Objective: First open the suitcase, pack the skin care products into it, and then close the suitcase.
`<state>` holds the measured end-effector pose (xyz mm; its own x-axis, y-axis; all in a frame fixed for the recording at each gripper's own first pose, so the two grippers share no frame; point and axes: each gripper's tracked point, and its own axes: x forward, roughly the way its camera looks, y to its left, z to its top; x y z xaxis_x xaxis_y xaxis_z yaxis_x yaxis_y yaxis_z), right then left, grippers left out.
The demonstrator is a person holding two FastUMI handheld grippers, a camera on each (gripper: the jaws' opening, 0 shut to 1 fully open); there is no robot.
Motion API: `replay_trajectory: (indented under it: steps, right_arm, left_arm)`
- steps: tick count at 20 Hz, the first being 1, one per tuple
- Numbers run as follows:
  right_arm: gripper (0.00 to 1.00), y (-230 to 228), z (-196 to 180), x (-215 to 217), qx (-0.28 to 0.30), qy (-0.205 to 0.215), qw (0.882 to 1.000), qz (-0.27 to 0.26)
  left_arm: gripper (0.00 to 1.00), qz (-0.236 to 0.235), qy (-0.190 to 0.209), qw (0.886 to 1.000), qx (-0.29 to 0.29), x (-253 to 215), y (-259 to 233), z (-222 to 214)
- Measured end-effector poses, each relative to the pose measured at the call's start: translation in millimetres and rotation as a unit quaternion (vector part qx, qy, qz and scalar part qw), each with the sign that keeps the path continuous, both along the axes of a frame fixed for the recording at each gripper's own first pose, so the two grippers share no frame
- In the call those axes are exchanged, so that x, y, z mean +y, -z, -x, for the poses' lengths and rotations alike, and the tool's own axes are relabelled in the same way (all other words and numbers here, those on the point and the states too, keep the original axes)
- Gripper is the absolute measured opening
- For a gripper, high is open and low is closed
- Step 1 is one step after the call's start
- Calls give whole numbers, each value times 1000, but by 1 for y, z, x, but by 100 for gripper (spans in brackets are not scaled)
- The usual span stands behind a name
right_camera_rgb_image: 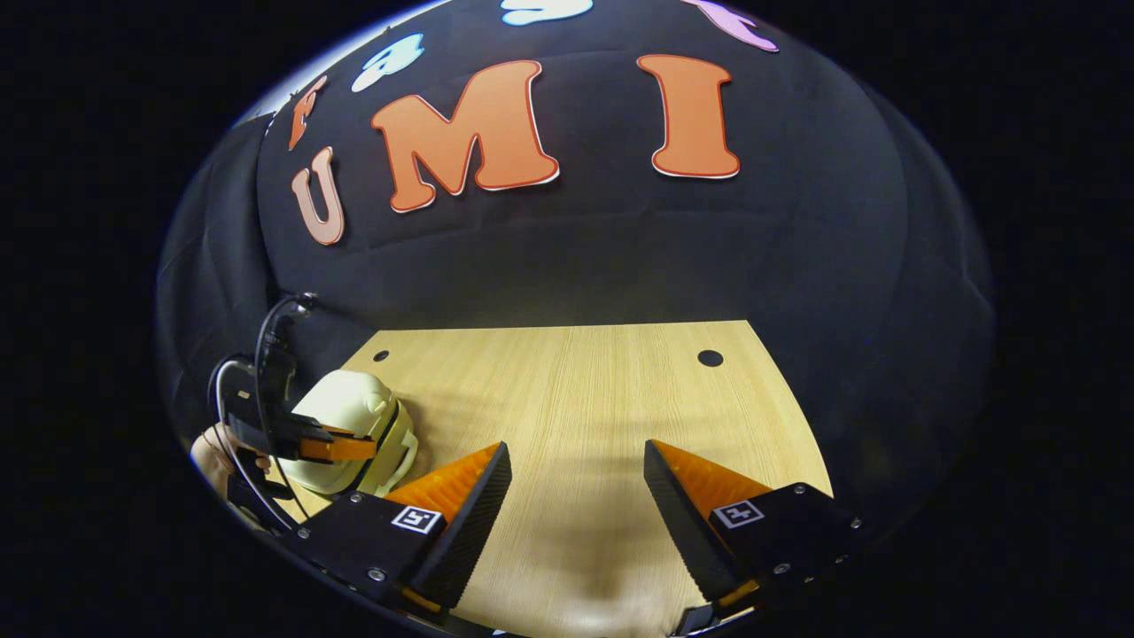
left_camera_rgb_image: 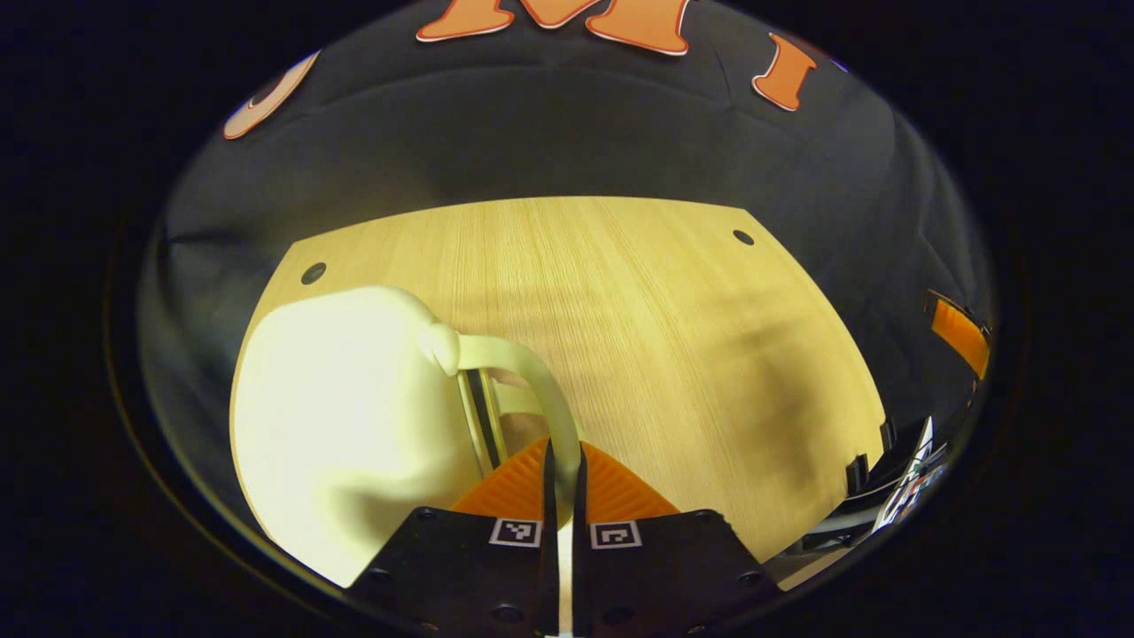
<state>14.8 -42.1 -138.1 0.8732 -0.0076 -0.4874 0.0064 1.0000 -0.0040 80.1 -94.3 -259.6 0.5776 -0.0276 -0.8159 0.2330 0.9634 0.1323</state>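
A small cream suitcase (left_camera_rgb_image: 354, 416) lies on the wooden table (left_camera_rgb_image: 673, 337), at the left in the left gripper view. Its curved handle (left_camera_rgb_image: 532, 372) arches over a narrow dark seam between the two shells. My left gripper (left_camera_rgb_image: 563, 465) is shut on the near end of that handle. In the right gripper view the same suitcase (right_camera_rgb_image: 359, 408) sits at the table's far left, with the left gripper (right_camera_rgb_image: 341, 447) against its side and a hand (right_camera_rgb_image: 213, 456) behind it. My right gripper (right_camera_rgb_image: 576, 474) hovers open over bare table (right_camera_rgb_image: 576, 399), with nothing between its fingers.
Black cloth walls stand close behind and beside the table. Small round holes (right_camera_rgb_image: 710, 358) mark the table's far corners. In the left gripper view, some dark and white gear (left_camera_rgb_image: 899, 492) sits off the table's right edge, with an orange piece (left_camera_rgb_image: 961, 337) on the wall above.
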Motion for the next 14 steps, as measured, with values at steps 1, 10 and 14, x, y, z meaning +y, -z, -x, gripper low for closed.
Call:
replay_trajectory:
  steps: [1,10,14]
  right_arm:
    - [96,2,2,-1,2,1,1000,-2]
    - [95,-3,9,6,-4,-7,1000,-5]
    - [96,-15,4,14,-25,-15,1000,-5]
  left_arm:
    - [6,-4,0,1000,0,-2,2,0]
    - [49,-12,-45,998,-40,-6,-25,5]
    - [97,17,-52,993,-104,-28,-81,13]
